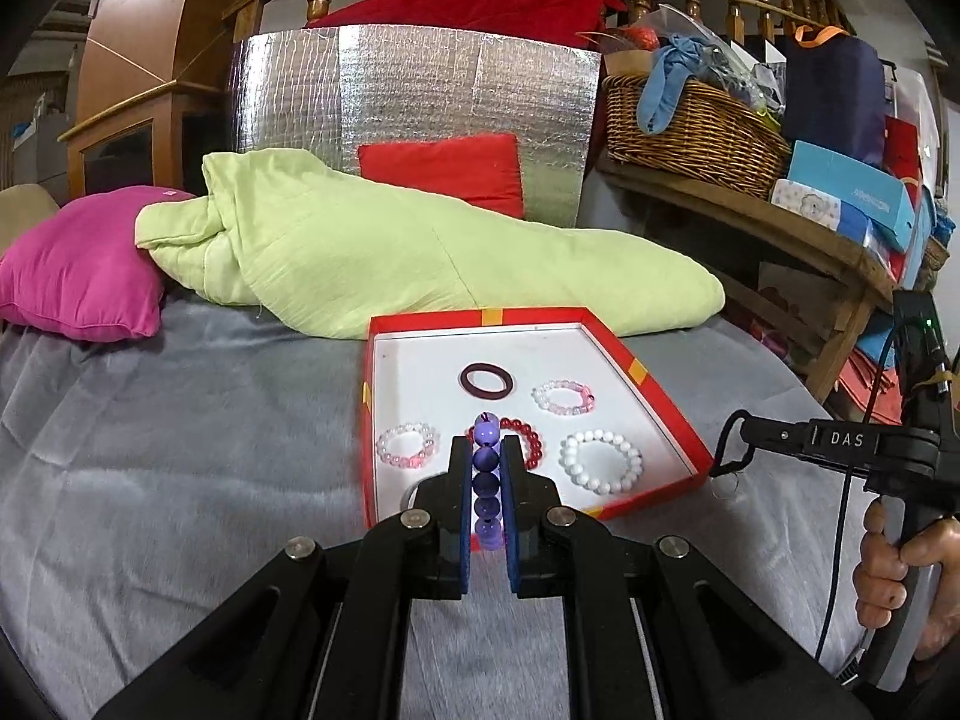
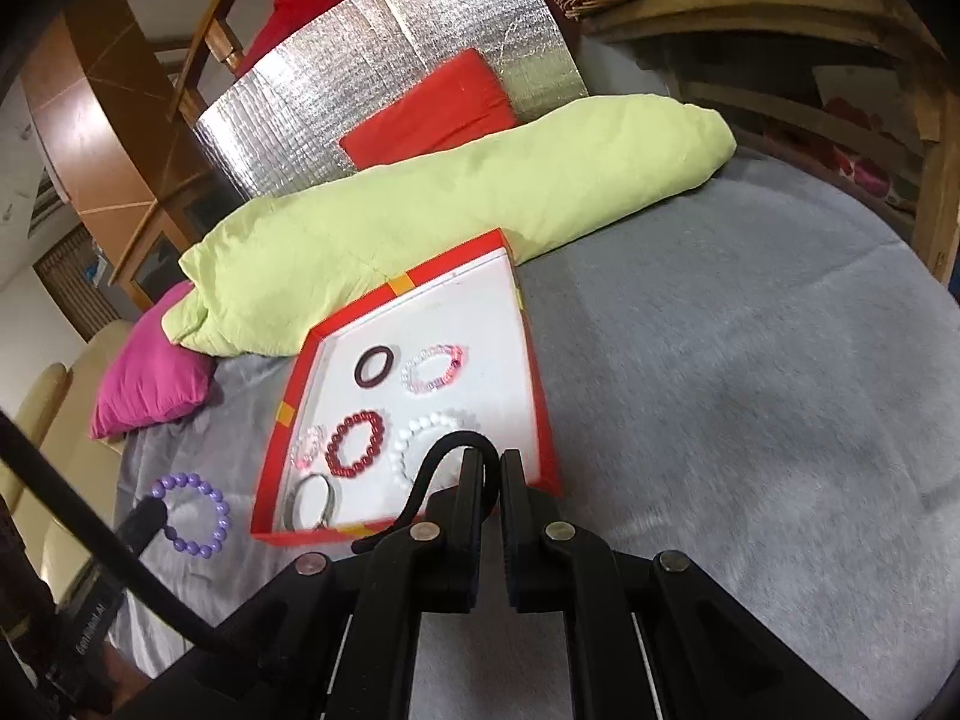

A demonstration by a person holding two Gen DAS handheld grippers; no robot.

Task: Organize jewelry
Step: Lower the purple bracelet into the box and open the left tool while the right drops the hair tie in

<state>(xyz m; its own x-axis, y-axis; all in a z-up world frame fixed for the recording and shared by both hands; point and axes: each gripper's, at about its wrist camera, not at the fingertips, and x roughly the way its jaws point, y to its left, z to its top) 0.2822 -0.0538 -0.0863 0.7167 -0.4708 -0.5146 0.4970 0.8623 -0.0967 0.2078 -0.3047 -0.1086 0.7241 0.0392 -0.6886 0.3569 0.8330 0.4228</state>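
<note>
As viewed along its own fingers, left hand-held gripper (image 1: 485, 450): closed on purple bead bracelet (image 1: 486, 483), ring held edge-on and upright between the blue pads (image 1: 465, 516).
Purple bead bracelet, position: lifted off the bed; in the left wrist view overlapping the near rim of the red box (image 1: 636, 369); in the right wrist view just outside the box's near left corner, over the grey bed cover (image 2: 720, 360).
Right hand-held gripper (image 2: 492, 462): fingers drawn almost together, pinching a black cord loop (image 2: 444, 450); loop sticking out past the fingertips, above the near right part of the box.
Red box: open, white inside, flat on the bed cover, far edge close to the green quilt (image 1: 420, 252).
Box contents, far row: dark maroon bangle (image 1: 486, 381); pink-and-white bead bracelet (image 1: 564, 397) beside it.
Box contents, near row: pale pink bead bracelet (image 1: 407, 445); red bead bracelet (image 1: 531, 441), partly hidden behind the purple beads; white bead bracelet (image 1: 602, 460).
Box contents, near left corner: grey bangle (image 2: 312, 501), somewhat blurred.
Spacing: pieces in the box lying apart, none seen touching.
Beyond the quilt: magenta cushion (image 1: 78, 264) at the left.
</note>
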